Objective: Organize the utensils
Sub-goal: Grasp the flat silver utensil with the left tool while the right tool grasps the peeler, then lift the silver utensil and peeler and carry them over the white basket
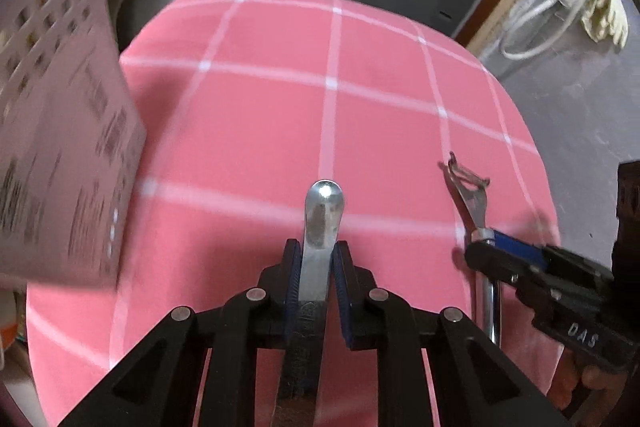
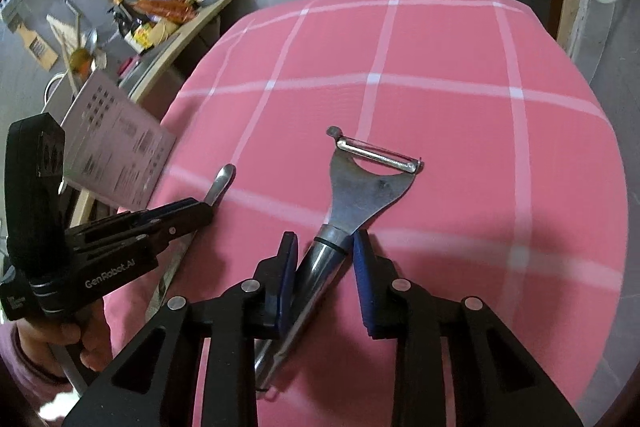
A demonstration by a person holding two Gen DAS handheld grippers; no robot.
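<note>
Left fingers clamped a flat steel handle; right gripper narrowly straddled the peeler, grip unclear, for the perforated caddy.

Both grippers were black, silver pivot screws, blue-padded fingers; "GenRobot.AI" lettering; pink sleeve.

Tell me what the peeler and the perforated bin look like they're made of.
Peeler: bare metal, probably stainless steel, with a dull, scuffed head and a shinier handle that mirrors light. Perforated bin: looks like matte moulded plastic, pale grey-lilac, with neat square holes; motion blur leaves this less certain.
</note>
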